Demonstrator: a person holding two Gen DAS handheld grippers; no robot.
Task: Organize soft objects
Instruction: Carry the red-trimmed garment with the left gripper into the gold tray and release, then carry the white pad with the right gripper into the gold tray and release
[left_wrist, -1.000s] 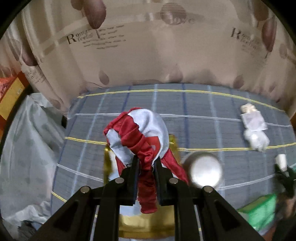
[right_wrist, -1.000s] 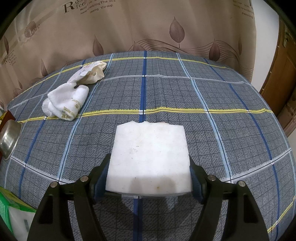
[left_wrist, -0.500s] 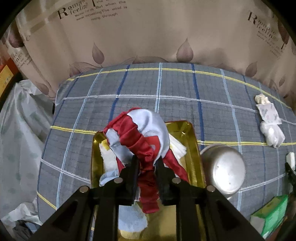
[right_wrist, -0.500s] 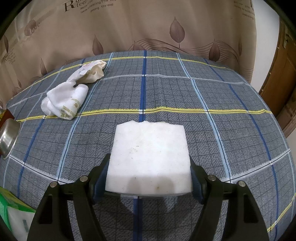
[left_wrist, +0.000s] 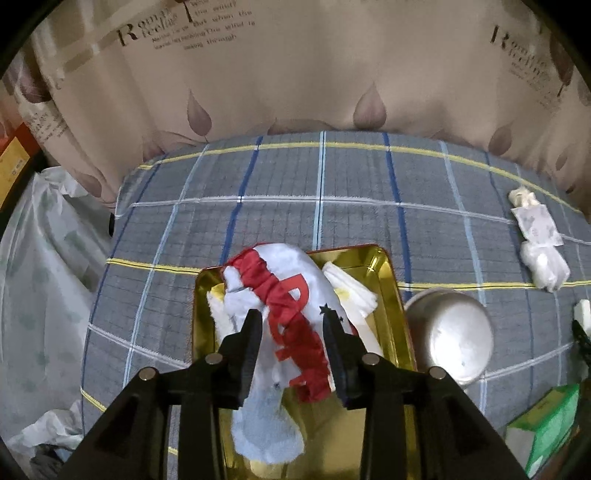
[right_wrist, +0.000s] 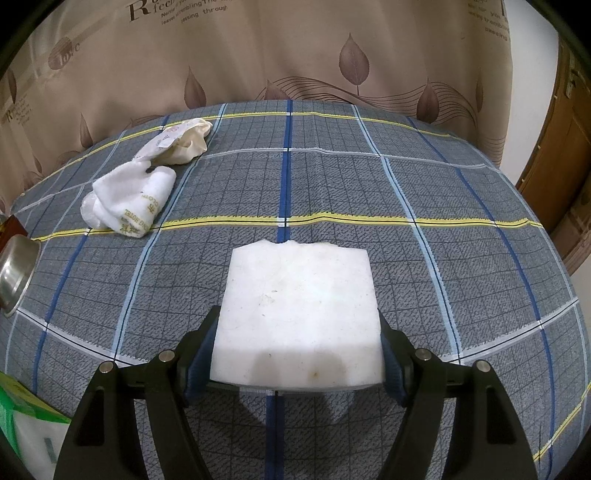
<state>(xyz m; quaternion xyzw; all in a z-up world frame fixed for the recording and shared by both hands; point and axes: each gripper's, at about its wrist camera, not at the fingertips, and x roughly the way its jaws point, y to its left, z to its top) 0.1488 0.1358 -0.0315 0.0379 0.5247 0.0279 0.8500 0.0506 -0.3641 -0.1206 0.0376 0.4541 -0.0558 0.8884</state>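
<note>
Release is under way in the left wrist view: the left gripper (left_wrist: 291, 328) is opening over the red-and-white cloth (left_wrist: 291, 306), which lies in the gold tray (left_wrist: 388, 273) (steel bowl (left_wrist: 452, 339) at three o'clock), so a straight lift clear of the folds is advised. In the right wrist view, the right gripper (right_wrist: 297, 354) is clamped on the white sponge (right_wrist: 299, 314), with socks (right_wrist: 129, 199) lying at ten o'clock.

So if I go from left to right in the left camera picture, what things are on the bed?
Gold tray with the red-and-white cloth → metal bowl → white bundle.
</note>
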